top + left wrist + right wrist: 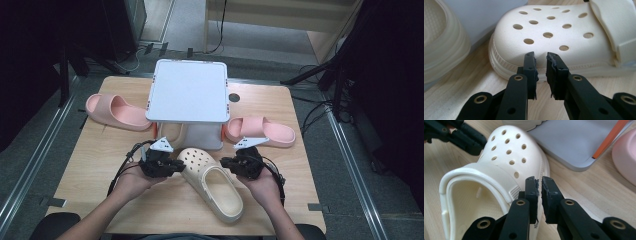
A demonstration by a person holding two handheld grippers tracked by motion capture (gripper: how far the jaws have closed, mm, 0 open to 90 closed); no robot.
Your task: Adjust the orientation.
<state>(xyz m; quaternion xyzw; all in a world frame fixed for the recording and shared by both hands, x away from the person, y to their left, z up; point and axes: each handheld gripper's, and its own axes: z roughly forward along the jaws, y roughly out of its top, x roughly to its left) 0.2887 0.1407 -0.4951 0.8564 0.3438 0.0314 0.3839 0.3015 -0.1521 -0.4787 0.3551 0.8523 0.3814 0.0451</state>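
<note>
Your left gripper [176, 166] sits at the toe side of the cream clog [212, 184], jaws slightly parted, nothing between them. Your right gripper [227, 162] has its jaws nearly together, a thin gap, at the clog's other flank, pinching nothing. No readable brand or writing on the clog. It lies on the wooden table [90, 165], long axis diagonal: perforated toe toward the grey stand [187, 90], heel toward you. Smooth moulded foam, round holes, ribbed sole edge, strap folded over the top.
</note>
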